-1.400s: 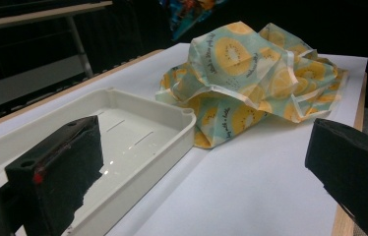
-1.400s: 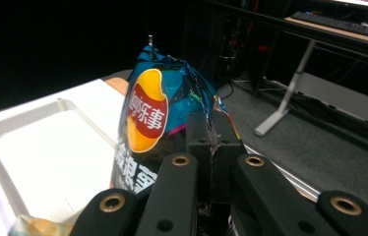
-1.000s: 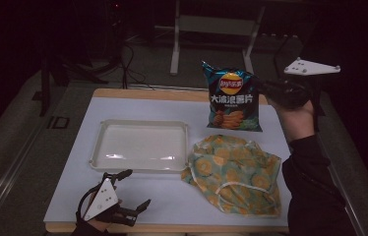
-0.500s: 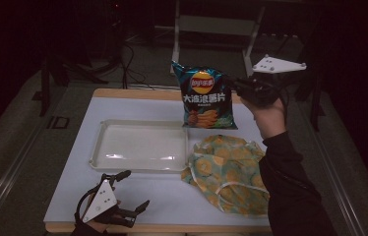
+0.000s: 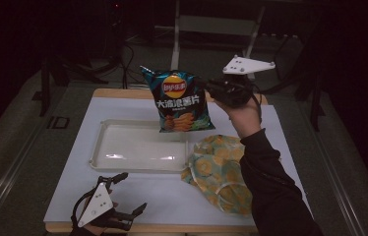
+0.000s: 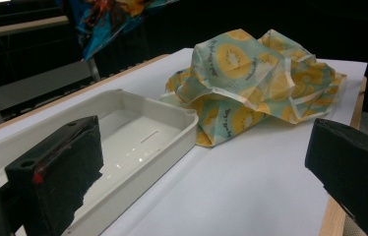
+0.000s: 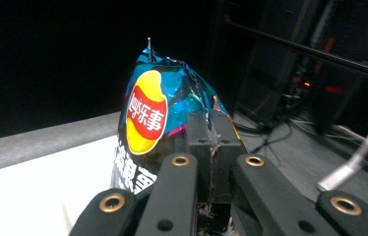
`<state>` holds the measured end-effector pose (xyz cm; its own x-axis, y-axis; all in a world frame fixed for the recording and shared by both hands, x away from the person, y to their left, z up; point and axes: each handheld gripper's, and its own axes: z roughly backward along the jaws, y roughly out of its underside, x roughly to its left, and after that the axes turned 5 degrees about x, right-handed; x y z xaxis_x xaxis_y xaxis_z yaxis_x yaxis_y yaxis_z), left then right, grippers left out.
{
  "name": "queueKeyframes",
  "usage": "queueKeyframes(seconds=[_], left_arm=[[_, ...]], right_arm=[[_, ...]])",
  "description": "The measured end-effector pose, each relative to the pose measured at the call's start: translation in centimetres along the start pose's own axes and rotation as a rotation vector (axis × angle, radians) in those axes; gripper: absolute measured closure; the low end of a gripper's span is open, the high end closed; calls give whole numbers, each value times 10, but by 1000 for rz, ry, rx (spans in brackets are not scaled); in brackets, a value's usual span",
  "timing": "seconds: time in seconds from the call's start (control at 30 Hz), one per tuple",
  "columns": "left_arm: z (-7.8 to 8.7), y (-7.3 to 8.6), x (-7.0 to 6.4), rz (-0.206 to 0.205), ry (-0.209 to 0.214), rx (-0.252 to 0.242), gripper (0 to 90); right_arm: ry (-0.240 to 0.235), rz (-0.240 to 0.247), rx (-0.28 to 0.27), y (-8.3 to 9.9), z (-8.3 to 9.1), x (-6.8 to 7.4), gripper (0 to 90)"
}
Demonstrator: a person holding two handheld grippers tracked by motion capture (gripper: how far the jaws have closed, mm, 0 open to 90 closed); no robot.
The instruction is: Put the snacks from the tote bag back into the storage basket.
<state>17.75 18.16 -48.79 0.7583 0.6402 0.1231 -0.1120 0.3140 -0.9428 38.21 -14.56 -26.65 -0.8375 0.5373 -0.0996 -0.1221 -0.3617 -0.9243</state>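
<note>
Your right gripper (image 5: 210,93) has its fingers clamped on the chip bag's (image 5: 181,101) edge, holding it in the air above the white tray (image 5: 104,156). What's left, I judge, is lowering and releasing it. Your left gripper (image 5: 129,195) fingers rest spread apart, beside the tray.

Open tray (image 5: 140,152) below the lifted chip bag (image 5: 181,101); crumpled cloth (image 5: 219,172) just beside its right rim.
</note>
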Motion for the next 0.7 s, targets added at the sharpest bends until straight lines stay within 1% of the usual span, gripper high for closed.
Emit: queueKeyframes(seconds=[0.03,0.13,0.17,0.2,0.23,0.3,0.33,0.4,0.43,0.47,0.5,0.57,0.6,0.63,0.7], left_arm=[[1,0,0,3,-1,-2,15],[3,1,0,3,-1,0,15],[3,2,0,4,-2,0,15],[3,2,0,4,-2,0,15],[4,2,0,7,-4,0,15],[4,2,0,7,-4,-1,15],[5,2,0,8,-3,-1,15],[5,2,0,8,-2,-1,15],[6,3,1,6,-2,1,15],[6,3,1,6,-2,1,15],[6,3,1,7,-5,1,15],[6,3,1,7,-6,1,15],[6,3,1,7,-6,1,15],[6,3,1,6,-6,2,15],[6,3,0,3,-5,2,15]], right_arm=[[-16,7,-6,-2,-6,5,900],[-55,21,-16,-5,-16,12,900],[-60,28,-20,-5,-19,15,900],[-60,28,-20,-5,-19,15,900],[-82,24,-25,-6,-26,19,900],[-84,25,-26,-6,-29,21,900],[-105,23,-31,-6,-35,25,900],[-112,24,-33,-6,-37,26,900],[-137,23,-48,-6,-41,30,900],[-137,23,-48,-6,-41,30,900],[-156,25,-55,-5,-44,33,900],[-165,10,-66,-4,-48,36,900],[-165,10,-66,-4,-48,36,900],[-181,1,-76,-2,-53,40,900],[-185,5,-74,-1,-56,43,900]])
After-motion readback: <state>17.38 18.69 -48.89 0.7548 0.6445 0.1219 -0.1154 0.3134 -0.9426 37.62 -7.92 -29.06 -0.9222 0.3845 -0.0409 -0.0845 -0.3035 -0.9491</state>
